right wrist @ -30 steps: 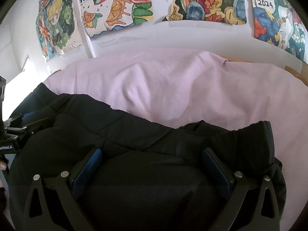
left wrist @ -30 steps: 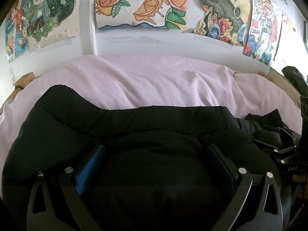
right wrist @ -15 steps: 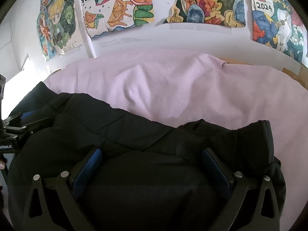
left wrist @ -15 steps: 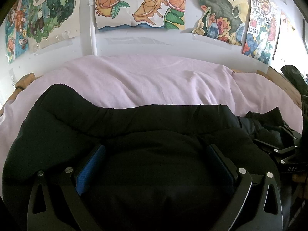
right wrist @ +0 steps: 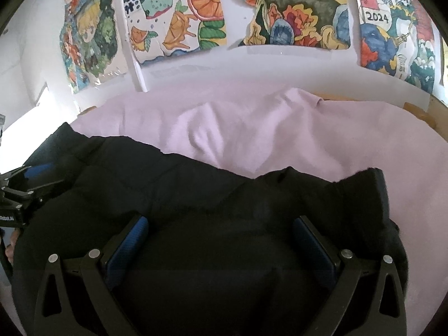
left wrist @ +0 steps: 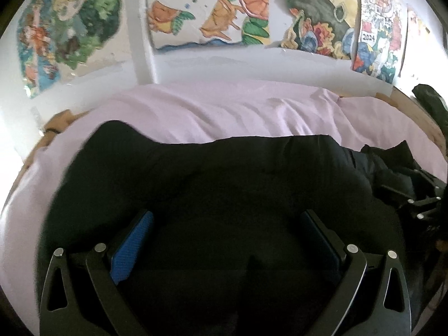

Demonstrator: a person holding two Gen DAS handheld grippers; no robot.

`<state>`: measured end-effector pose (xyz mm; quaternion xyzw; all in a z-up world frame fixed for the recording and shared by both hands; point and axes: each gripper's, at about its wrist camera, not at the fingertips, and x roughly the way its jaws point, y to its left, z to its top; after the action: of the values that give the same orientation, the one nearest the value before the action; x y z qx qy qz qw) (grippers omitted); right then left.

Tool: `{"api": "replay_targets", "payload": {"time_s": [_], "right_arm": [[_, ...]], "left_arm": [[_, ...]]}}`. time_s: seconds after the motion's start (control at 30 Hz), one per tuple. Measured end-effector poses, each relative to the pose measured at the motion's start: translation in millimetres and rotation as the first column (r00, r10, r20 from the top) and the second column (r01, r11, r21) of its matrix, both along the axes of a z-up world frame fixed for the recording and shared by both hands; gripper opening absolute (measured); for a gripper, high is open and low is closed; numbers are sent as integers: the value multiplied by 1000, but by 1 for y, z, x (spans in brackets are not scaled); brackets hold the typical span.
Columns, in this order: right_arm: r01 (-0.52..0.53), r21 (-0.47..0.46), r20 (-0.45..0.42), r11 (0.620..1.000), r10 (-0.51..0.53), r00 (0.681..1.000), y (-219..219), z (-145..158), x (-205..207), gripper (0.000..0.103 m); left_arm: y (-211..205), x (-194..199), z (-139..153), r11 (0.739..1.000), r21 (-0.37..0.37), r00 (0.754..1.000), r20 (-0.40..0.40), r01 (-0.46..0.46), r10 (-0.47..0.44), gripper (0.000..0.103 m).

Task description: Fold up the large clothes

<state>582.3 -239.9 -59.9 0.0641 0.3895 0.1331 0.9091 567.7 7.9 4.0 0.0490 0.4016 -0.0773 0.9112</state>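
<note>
A large black padded garment (left wrist: 212, 179) lies folded on a bed with a pale lilac sheet (left wrist: 224, 112). It also fills the lower half of the right wrist view (right wrist: 196, 196). My left gripper (left wrist: 226, 232) is open, its blue-padded fingers (left wrist: 131, 246) spread wide over the garment's left part. My right gripper (right wrist: 221, 235) is open too, over the garment's right part, near its far right edge (right wrist: 378, 193). Each gripper shows at the edge of the other's view: the right one (left wrist: 420, 201), the left one (right wrist: 25, 187).
A white wall with colourful posters (right wrist: 294, 19) stands behind the bed. The wooden bed frame (left wrist: 414, 109) shows at the right and left ends. A dark green item (left wrist: 431, 103) lies at the far right. Bare lilac sheet (right wrist: 280, 128) stretches beyond the garment.
Both grippers have moved a little forward and up over the garment, and the view now blurs slightly. The jaws stay open, and the garment keeps its shape.
</note>
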Motion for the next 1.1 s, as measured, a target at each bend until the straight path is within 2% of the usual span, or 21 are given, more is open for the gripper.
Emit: {"api": "replay_targets", "payload": {"time_s": [0.2,0.53,0.67,0.87,1.1], "right_arm": [[0,11,37,1000,0,999,-13,24,-38,103],[-11,-54,32,998,13,999,-26,33,-76,103],[4,-76,17,997,-3,1000,-32,35,-86,103],[45,-91,-4,995,-46,999,-46,38,-94,103],[58,-102,-86,993,-67,994,-56,17,-101,103]], "left_arm": [[3,-35,26,995,89,997,77,-36,29,102],[0,-86,40,975,222,983,179,-6,-35,102],[0,-94,39,972,236,978,205,-10,-40,102],[7,-100,36,971,238,981,193,-15,-33,102],[32,-108,30,974,224,985,170,-41,2,102]]}}
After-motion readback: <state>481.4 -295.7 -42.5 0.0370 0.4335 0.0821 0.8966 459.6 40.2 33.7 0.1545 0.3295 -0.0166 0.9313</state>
